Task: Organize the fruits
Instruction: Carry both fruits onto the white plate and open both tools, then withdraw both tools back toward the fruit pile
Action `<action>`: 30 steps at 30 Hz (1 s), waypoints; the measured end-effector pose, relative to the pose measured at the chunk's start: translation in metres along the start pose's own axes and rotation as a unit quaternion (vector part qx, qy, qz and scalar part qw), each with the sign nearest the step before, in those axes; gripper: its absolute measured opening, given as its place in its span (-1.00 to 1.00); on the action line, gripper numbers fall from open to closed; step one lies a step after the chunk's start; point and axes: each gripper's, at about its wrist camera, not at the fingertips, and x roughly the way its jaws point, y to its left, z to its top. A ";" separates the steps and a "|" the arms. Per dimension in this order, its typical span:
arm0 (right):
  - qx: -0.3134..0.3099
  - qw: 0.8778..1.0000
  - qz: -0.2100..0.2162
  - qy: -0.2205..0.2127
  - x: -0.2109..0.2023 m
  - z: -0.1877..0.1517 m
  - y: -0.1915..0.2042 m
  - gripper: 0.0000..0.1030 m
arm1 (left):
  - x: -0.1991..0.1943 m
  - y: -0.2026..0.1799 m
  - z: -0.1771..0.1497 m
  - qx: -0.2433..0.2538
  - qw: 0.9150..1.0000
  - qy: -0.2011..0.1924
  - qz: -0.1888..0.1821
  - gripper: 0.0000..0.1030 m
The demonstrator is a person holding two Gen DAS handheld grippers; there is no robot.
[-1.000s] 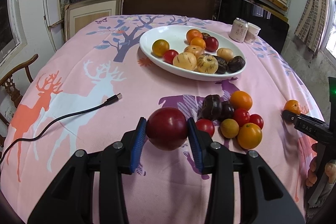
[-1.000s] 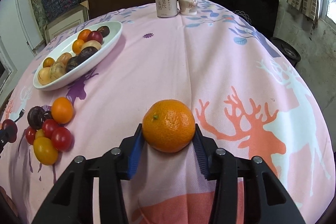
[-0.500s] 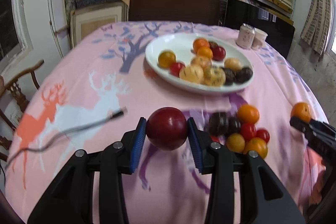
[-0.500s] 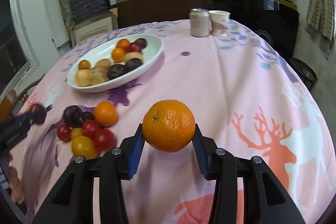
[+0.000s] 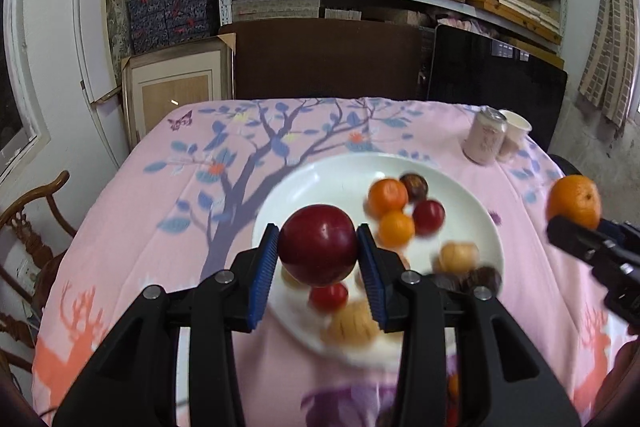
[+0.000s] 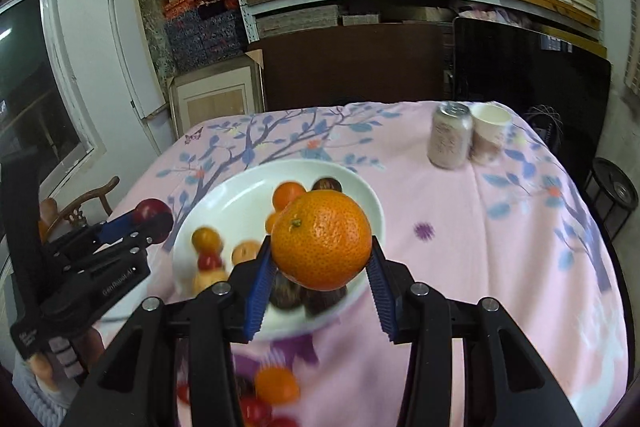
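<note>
A second ago both my tongs were low over the pink tablecloth point(image 5: 152, 211), near the small heap of fruits in front of me. Now both have come up and forward, and the white plate point(image 5: 328, 179) fills the middle of both views, much nearer than before. The black cable that lay on the cloth at the left is no more in the left view. The heap of loose fruits point(image 6: 276, 385) now shows only at the bottom edge of the right view, behind the fingers.

My left gripper point(image 5: 318, 269) holds the dark red plum point(image 5: 318, 245) as before; the two blue pads press on its sides, at a narrow opening. It hangs above the near half of the plate, over the fruits that lie there, and does not touch them. My right gripper point(image 6: 320, 281) holds the orange mandarin point(image 6: 322, 239) in the same way, above the near right part of the plate.

Both tongs point slanting down toward the plate, and they stand side by side, the left one at the left rim, the right one at the right. In the right view my left hand point(image 6: 48, 367) is around the handle of its tongs. The can point(image 6: 450, 135) and the paper cup point(image 6: 490, 133) stand together at the far right of the table, well apart from the plate.
</note>
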 end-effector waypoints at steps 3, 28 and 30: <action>-0.004 1.000 -0.002 0.015 0.031 0.008 0.003 -0.12 | 0.023 -0.002 0.009 0.001 1.000 0.008 -0.009 -0.24; -0.035 0.999 -0.008 0.003 0.030 0.000 0.016 0.49 | 0.027 -0.009 0.006 0.027 1.000 -0.016 -0.004 0.45; -0.021 1.000 -0.003 -0.003 0.011 -0.007 0.013 0.55 | 0.009 -0.004 0.000 0.027 1.000 -0.014 -0.001 0.49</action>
